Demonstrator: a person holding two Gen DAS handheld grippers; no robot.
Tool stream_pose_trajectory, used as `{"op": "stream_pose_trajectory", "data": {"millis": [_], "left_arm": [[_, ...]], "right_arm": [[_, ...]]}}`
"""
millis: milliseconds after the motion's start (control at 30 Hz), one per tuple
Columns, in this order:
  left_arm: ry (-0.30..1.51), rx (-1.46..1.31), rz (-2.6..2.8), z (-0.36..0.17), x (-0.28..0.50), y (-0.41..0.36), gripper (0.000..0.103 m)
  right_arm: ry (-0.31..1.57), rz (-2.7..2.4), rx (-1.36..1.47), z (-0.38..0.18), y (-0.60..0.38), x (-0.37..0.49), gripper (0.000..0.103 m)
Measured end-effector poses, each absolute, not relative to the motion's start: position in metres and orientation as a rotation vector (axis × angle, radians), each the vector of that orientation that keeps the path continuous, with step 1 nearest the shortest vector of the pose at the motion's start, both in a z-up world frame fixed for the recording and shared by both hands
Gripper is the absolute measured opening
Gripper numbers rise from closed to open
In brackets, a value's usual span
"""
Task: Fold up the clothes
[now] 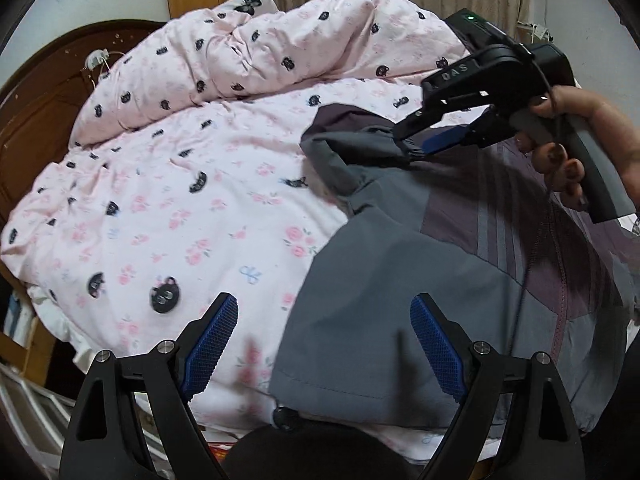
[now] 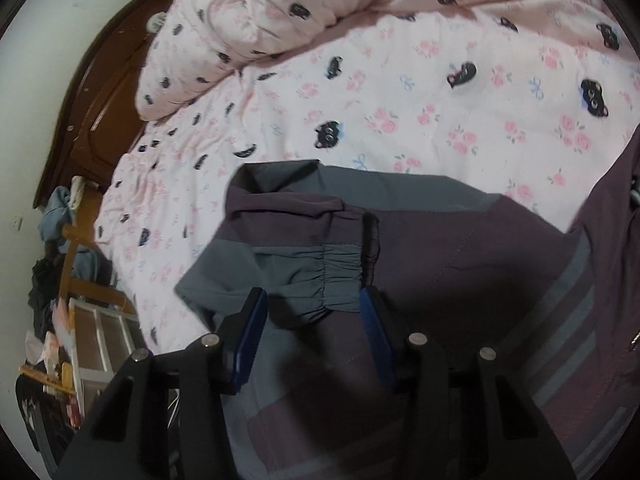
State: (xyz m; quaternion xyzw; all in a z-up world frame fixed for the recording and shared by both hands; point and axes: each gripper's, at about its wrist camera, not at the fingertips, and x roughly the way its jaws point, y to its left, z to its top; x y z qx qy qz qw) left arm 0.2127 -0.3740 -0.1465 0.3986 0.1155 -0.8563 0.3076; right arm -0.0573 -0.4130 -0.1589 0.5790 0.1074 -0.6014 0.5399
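- The grey and plum-purple windbreaker jacket [image 1: 400, 280] is spread on the bed, over the pink floral bedsheet printed with black cat faces [image 1: 180, 208]. One sleeve has been folded in across the body, so the fold looks roughly half done.
- The elastic grey cuff [image 2: 336, 272] of that sleeve sits between the blue pads of the right tool [image 2: 314, 320]. From the left wrist view the tool looks clamped on the cuff, but in its own view a gap shows on the left pad's side, so at best a loose pinch can be claimed. If the cuff is only caught at its edge, it could be dropped as soon as it's moved, and the sleeve would flop back out.
- The fabric looks thin and slippery. If the sleeve is dragged instead of lifted, the layer underneath would probably get bunched up and the fold line ruined.
- The left tool [image 1: 324, 340] is wide open with nothing in it, hovering over the jacket's lower edge where grey cloth meets the sheet. If it's closed too low there, the bedsheet could easily be grabbed along with the hem and pulled up into the fold.
- The rumpled pink duvet in the same cat print [image 1: 280, 40] is heaped well behind the jacket, so nothing should get snagged there unless the garment gets shoved far back.
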Motion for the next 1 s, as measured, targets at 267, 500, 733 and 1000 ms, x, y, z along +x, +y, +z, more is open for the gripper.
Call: {"op": "stream_pose_trajectory", "data": {"millis": [267,500,733,1000], "left_arm": [[0.402,1.075,-2.270,-0.161,0.213,-0.382,0.085],[0.446,1.059,-2.250,-0.163,0.218,-0.386,0.085],[0.468,1.073,-2.233,-0.167,0.219,-0.389,0.085],[0.484,1.077,-2.235,-0.169,0.218,-0.390,0.085]], "right_arm": [[0.276,-1.404,1.395,-0.167,-0.427,-0.049,0.001],[0.237,-1.359,1.308,-0.139,-0.465,-0.021,0.001],[0.301,-1.275,1.228,-0.116,-0.517,0.029,0.004],[0.372,-1.423,1.097,-0.095,-0.507,0.032,0.057]]}}
